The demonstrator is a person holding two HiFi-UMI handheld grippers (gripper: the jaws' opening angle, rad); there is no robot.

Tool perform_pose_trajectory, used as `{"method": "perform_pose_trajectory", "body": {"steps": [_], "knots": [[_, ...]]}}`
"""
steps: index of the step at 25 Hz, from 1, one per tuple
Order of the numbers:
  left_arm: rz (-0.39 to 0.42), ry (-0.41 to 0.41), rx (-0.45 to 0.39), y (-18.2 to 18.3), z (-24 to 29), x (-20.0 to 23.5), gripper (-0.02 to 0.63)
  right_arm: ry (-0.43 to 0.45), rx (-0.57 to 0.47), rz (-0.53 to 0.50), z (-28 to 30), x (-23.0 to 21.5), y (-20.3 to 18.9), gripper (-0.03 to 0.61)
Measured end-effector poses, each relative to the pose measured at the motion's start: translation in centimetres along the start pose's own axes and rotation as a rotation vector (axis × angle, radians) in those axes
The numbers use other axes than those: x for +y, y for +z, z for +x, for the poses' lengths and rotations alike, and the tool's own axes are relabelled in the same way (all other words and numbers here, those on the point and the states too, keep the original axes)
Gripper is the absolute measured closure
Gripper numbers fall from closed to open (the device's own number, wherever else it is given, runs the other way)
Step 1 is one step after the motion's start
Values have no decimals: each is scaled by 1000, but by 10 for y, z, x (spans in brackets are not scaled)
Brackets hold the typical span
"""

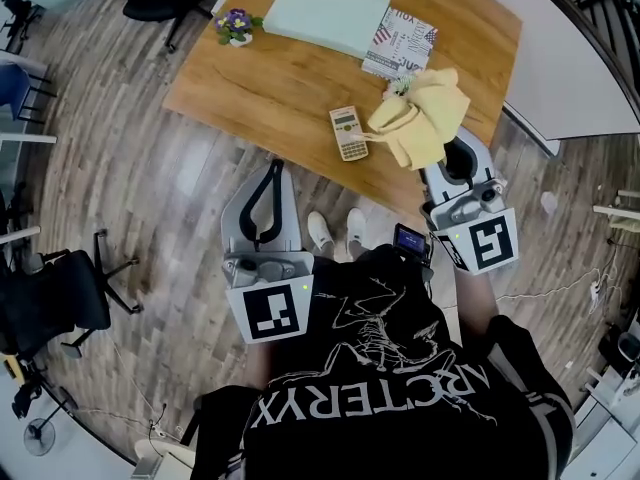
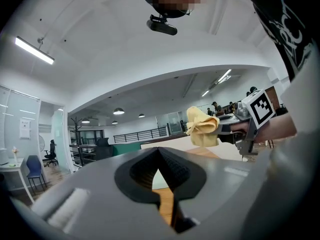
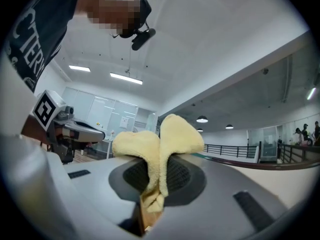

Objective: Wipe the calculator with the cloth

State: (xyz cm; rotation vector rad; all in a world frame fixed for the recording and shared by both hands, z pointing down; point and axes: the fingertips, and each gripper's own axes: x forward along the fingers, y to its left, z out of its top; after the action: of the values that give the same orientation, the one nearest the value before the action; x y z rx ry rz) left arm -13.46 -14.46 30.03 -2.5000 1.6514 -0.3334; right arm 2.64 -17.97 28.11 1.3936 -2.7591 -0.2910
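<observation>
Right gripper (image 3: 159,170) pinching the yellow cloth (image 1: 421,118) sits at the wooden table's (image 1: 262,80) near edge — calculator (image 1: 348,133) lies just left, long axis pointing away — left gripper (image 2: 159,155) closed, empty, farther back.

Worktop: a wooden worktop (image 1: 290,88) with rounded corners stood on a grey plank floor (image 1: 150,188).
Near side: a calculator (image 1: 348,133) lay flat, keys up, askew to the edge.
Far side: a pale green board (image 1: 325,13) lay flat, with a patterned booklet (image 1: 402,40) just beside it.
Far left corner: a small flower pot (image 1: 236,26) with purple blooms stood upright.
</observation>
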Motion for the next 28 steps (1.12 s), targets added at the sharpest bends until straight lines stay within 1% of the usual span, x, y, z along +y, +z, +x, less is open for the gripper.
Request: {"method": "perform_pose_trajectory", "body": {"steps": [1,2,3,5,6,8,11,14,17,19,21,24,28], "knots": [[2,5,7,0,1,-1,604,21,11,-8,5,0,-4,525],[6,9,15,0,1,-2,604,50,43,-27,10,2,-11,525],[11,12,23,0,1,-4,604,87,107,-63,16,4,-25,525],[20,24,41,-1,-3,-5,604,158,290,-146,30,11,-65,525],[23,35,48,-1,-5,-6,604,191,364,-182,41,15,-87,525],[28,64,64,-2,-11,-5,604,282,461,-284,69,24,-135,525],[36,124,87,-3,-26,0,604,444,652,-444,97,42,-229,525],[47,181,118,-6,-43,5,604,556,799,-579,109,55,-311,525],[62,224,155,-9,-59,7,604,614,872,-674,115,63,-363,525],[67,249,170,-10,-67,7,604,620,905,-744,119,61,-388,525],[73,261,187,-13,-73,4,604,622,934,-780,121,59,-407,525],[84,261,205,-16,-79,-4,604,636,953,-814,120,58,-425,525],[94,258,203,-14,-82,-7,604,658,955,-854,120,60,-428,525]]}}
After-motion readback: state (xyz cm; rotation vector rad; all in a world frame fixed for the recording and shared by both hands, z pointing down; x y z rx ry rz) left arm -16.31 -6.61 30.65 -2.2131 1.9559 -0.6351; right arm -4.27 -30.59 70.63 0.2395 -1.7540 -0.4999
